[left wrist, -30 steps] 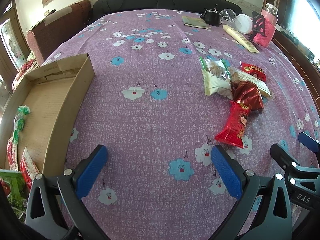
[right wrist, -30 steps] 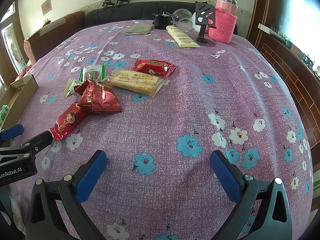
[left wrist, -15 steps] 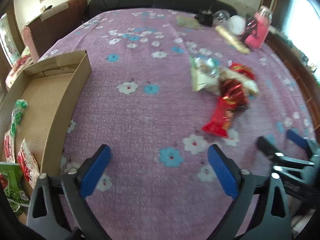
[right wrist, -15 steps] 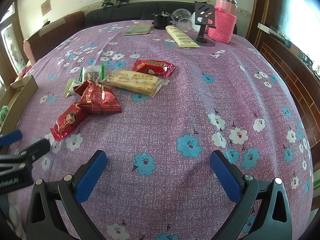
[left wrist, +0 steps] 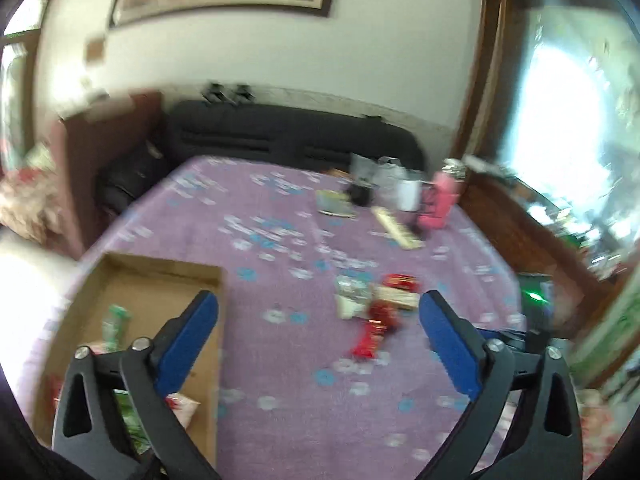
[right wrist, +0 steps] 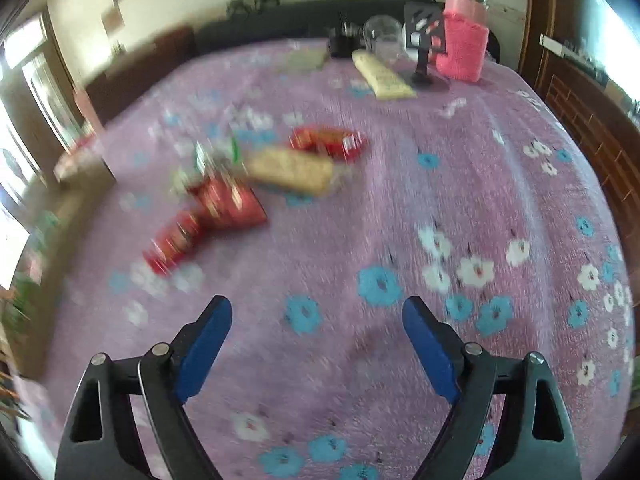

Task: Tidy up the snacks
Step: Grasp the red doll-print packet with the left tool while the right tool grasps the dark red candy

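Note:
Both views are blurred by motion. A pile of snacks lies mid-table: a long red bar [right wrist: 172, 240] [left wrist: 368, 340], a dark red pouch [right wrist: 230, 200], a tan biscuit pack [right wrist: 292, 170], a red pack [right wrist: 326, 142] and a green-white pack [right wrist: 212, 158]. A cardboard box [left wrist: 160, 280] at the left holds several snacks, among them a green one [left wrist: 116, 320]. My left gripper [left wrist: 318, 312] is open and empty, raised high above the table. My right gripper [right wrist: 316, 324] is open and empty above the cloth, right of the pile.
The table has a purple flowered cloth [right wrist: 460, 200]. At its far end stand a pink-sleeved bottle [right wrist: 462, 40], a phone stand [right wrist: 422, 48], a clear cup [right wrist: 382, 36], a long cream pack [right wrist: 382, 76] and a booklet [left wrist: 334, 204]. A dark sofa [left wrist: 292, 136] lies behind.
My left gripper has pulled back and risen steeply, so the wall and window now show. My right gripper has moved and tilted a little. Both stay open. The snacks have not moved.

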The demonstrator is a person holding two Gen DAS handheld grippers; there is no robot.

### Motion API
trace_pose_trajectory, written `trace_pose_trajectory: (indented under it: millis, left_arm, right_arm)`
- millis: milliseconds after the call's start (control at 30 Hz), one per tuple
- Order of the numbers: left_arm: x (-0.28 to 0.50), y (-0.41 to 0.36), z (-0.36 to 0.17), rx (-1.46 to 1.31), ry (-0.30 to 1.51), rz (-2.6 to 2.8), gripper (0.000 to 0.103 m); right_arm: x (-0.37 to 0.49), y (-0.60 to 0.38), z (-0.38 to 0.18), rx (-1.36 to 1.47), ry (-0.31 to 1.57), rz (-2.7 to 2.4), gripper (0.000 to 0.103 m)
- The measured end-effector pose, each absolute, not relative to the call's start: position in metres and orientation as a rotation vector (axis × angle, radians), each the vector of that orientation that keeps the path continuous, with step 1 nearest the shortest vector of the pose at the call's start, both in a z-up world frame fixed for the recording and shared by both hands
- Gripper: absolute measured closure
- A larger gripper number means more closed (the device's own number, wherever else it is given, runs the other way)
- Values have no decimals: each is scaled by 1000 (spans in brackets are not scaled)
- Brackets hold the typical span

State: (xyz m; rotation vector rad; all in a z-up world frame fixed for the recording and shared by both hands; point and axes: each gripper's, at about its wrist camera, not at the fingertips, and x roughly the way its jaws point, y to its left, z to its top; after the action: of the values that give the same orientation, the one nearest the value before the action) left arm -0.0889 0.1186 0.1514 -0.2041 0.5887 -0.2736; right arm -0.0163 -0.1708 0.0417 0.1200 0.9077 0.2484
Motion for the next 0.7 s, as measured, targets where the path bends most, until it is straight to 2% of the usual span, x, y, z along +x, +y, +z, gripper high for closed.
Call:
trace_pose_trajectory:
  millis: [100, 133, 167, 267, 300, 367, 433, 467, 500, 567, 600, 700]
  left_arm:
    - [-67, 125, 130, -278, 695, -297, 2]
    - [-60, 123, 119, -266, 736, -273, 7]
    - [-57, 120, 110, -260, 768, -270, 19]
    - [-48, 106, 84, -211, 854, -293, 37]
    - [-44, 98, 75, -192, 882, -314, 40]
    - [-40, 83, 65, -154, 914, -349, 41]
    - [-36, 67, 59, -94, 926, -363, 41]
    - [-34, 62, 57, -79, 928, -372, 41]
    - [-31, 54, 55, -60, 932, -381, 41]
    - [-24, 42, 51, -36, 932, -397, 41]
    - [-21, 38, 50, -28, 931, -402, 41]
    - [-8, 21, 42, 43, 931, -393, 41]
  right_arm:
    - [4, -162, 49, 178, 880, 323, 16]
    - [11, -157, 49, 180, 875, 332, 16]
    - [21, -151, 48, 186, 872, 346, 16]
    - [42, -134, 41, 199, 884, 382, 23]
    - [45, -129, 40, 196, 887, 391, 26]
    - [48, -118, 33, 163, 905, 378, 29]
    - [49, -114, 25, 145, 922, 372, 39]
    - [51, -114, 19, 145, 938, 368, 55]
    - [53, -115, 15, 155, 947, 364, 62]
    - [52, -123, 16, 193, 930, 379, 66]
    - [50, -127, 18, 214, 924, 389, 73]
    - [44, -138, 27, 249, 888, 397, 79]
